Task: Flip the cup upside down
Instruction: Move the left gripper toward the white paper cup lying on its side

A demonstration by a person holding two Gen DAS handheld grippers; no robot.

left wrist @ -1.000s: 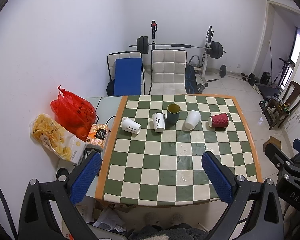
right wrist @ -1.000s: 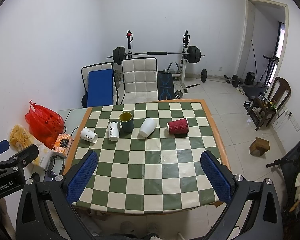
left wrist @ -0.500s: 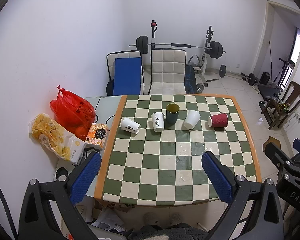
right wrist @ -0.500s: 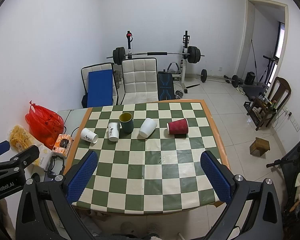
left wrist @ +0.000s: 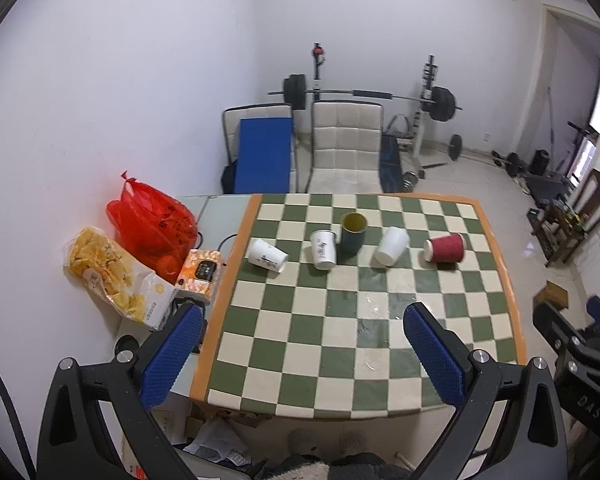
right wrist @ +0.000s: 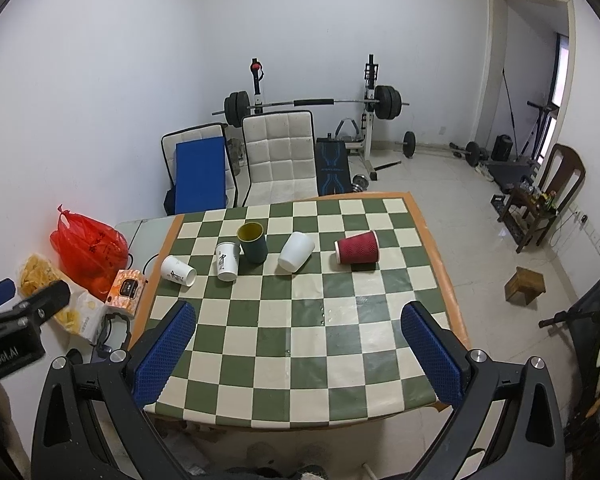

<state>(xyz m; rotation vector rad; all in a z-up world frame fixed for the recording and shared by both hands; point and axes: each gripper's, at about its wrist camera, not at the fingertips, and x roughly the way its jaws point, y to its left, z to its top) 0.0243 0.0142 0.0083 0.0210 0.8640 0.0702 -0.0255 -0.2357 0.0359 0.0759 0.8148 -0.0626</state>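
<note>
Several cups stand in a row at the far part of the green-and-cream checkered table (left wrist: 332, 344) (right wrist: 300, 344). From left: a white printed cup lying on its side (left wrist: 267, 255) (right wrist: 177, 271), a white printed cup upside down (left wrist: 323, 249) (right wrist: 227, 261), a dark green cup upright (left wrist: 353, 232) (right wrist: 252, 242), a plain white cup tilted (left wrist: 391, 245) (right wrist: 296, 251), a red ribbed cup on its side (left wrist: 445, 247) (right wrist: 357, 249). My left gripper (left wrist: 304, 354) and right gripper (right wrist: 298, 352) are open and empty, above the table's near edge.
A red plastic bag (left wrist: 150, 222), a snack bag (left wrist: 108, 276) and an orange box (left wrist: 201, 271) lie on a side surface left of the table. Two chairs (left wrist: 346, 144) and a barbell rack (left wrist: 380, 96) stand behind. A small wooden stool (right wrist: 525, 285) sits on the floor at right.
Both views have shifted only slightly; the cups appear a little lower in the left wrist view. No cup has moved.
</note>
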